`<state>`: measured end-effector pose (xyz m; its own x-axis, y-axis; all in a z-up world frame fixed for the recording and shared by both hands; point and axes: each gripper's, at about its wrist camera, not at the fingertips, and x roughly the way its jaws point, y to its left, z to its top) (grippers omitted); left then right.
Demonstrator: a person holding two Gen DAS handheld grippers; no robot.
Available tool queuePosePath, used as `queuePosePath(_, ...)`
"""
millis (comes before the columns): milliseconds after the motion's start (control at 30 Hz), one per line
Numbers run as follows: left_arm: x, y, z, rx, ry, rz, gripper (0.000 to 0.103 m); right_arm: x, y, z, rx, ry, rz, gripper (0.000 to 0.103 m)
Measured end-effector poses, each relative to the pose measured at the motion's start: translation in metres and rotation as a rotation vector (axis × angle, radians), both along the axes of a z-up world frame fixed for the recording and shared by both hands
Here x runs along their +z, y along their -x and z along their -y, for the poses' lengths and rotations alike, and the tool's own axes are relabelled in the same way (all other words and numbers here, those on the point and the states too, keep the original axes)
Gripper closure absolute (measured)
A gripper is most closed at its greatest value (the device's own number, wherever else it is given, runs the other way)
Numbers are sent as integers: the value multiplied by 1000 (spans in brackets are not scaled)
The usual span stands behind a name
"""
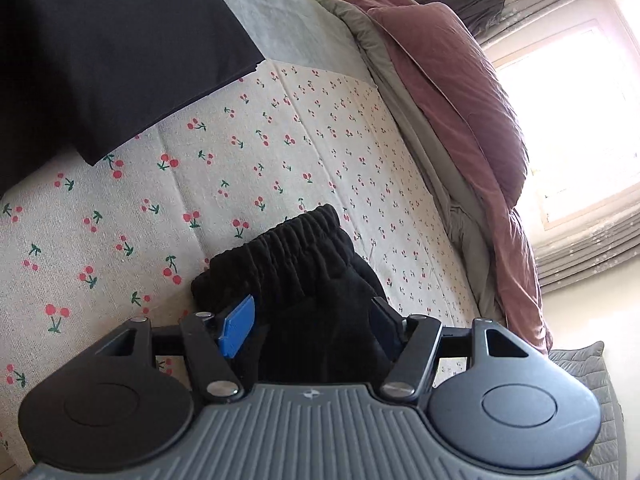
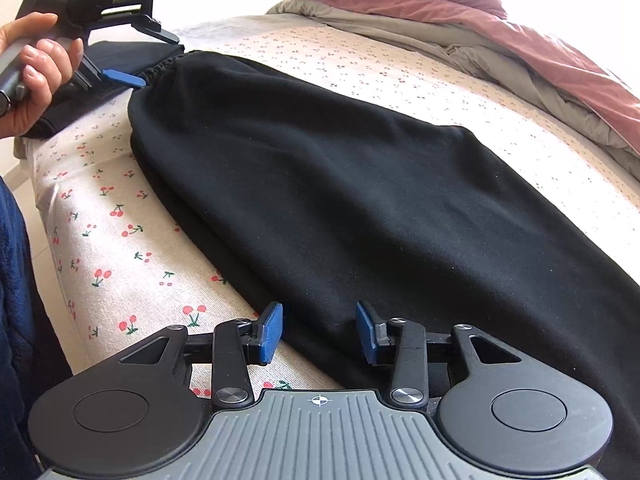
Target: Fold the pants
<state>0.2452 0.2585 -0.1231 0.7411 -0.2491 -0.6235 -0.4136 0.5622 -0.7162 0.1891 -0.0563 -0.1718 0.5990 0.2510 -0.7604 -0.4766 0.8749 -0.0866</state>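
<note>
Black pants lie flat along the cherry-print bed sheet, folded leg on leg. Their gathered elastic end sits in front of my left gripper. That gripper is open, and the black cloth lies loose between its blue pads without being pinched. In the right wrist view a hand holds the left gripper at the far end of the pants. My right gripper is open just over the near edge of the pants, its pads apart and gripping nothing.
A second black garment lies folded on the sheet beyond the left gripper. A mauve and grey duvet is bunched along the far side of the bed, under a bright window. Dark blue clothing shows at the bed's near-left edge.
</note>
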Motion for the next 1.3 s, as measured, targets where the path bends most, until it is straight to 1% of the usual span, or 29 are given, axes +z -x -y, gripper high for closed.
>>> queuePosePath(33,0,1,-1,5,6,-3,49,0,-2,-1,-4,-5,-5,88)
queuePosePath(67,1,2,0,12,5,-4,49,1,-3,-1,-7,-17,-8,97)
queuePosePath(100,1,2,1,15,0,-6,49,4,-4,-2,-19,-25,-6,102)
queuePosePath(200,2,0,2,13,-59,-30,49,21,4,3,-15,-62,23,102)
queuePosePath(267,3,0,5,26,-127,-74,49,30,12,7,14,-80,28,102)
queuePosePath(300,2,-3,6,33,-175,-116,42,32,14,9,30,-82,20,102)
queuePosePath(333,-1,-5,6,46,-224,-163,38,30,13,10,38,-78,3,103)
queuePosePath(367,-3,-7,7,48,-251,-184,34,23,9,9,31,-58,-24,103)
queuePosePath(400,-5,-7,7,42,-253,-189,34,14,4,7,17,-33,-58,103)
queuePosePath(433,-8,-7,6,36,-231,-185,34,6,0,4,8,-18,-82,102)
queuePosePath(500,-13,-10,7,8,-174,-182,33,2,-2,-2,18,-5,-79,101)
queuePosePath(533,-16,-11,8,2,-163,-193,33,4,0,-4,31,-4,-73,99)
queuePosePath(600,-20,-13,10,25,-173,-210,33,6,2,-1,39,-28,-90,98)
queuePosePath(667,-19,-16,11,45,-182,-200,34,5,2,5,47,-38,-103,95)
queuePosePath(700,-19,-17,13,59,-186,-193,38,7,1,9,41,-55,-101,95)
queuePosePath(733,-18,-18,16,72,-193,-186,42,10,0,14,29,-76,-101,92)
queuePosePath(800,-17,-19,22,84,-228,-184,56,21,-2,28,1,-159,-88,88)
queuePosePath(833,-16,-19,25,90,-254,-190,62,26,-3,37,-13,-215,-83,83)
queuePosePath(867,-15,-19,27,92,-272,-190,68,33,-6,50,-37,-294,-82,80)
queuePosePath(900,-13,-19,28,91,-288,-185,73,38,-7,62,-61,-359,-81,73)
queuePosePath(933,-12,-19,29,92,-297,-181,76,41,-9,72,-90,-406,-83,65)
queuePosePath(967,-10,-18,29,93,-303,-174,80,42,-12,83,-131,-439,-88,62)
queuePosePath(1000,-9,-17,28,96,-303,-169,83,40,-17,94,-196,-448,-108,58)
queuePosePath(1033,-9,-16,26,103,-296,-163,85,34,-24,105,-275,-424,-149,58)
queuePosePath(1100,-8,-13,16,116,-250,-147,90,13,-37,123,-434,-334,-239,58)
queuePosePath(1133,-8,-10,8,130,-206,-135,90,3,-41,133,-482,-327,-263,65)
queuePosePath(1200,-11,-4,-4,158,-126,-121,92,4,-42,150,-521,-421,-299,66)
queuePosePath(1233,-14,-6,-6,164,-105,-128,92,6,-42,155,-544,-433,-293,66)
queuePosePath(1300,-16,-8,-4,155,-124,-147,92,7,-41,158,-586,-364,-255,65)
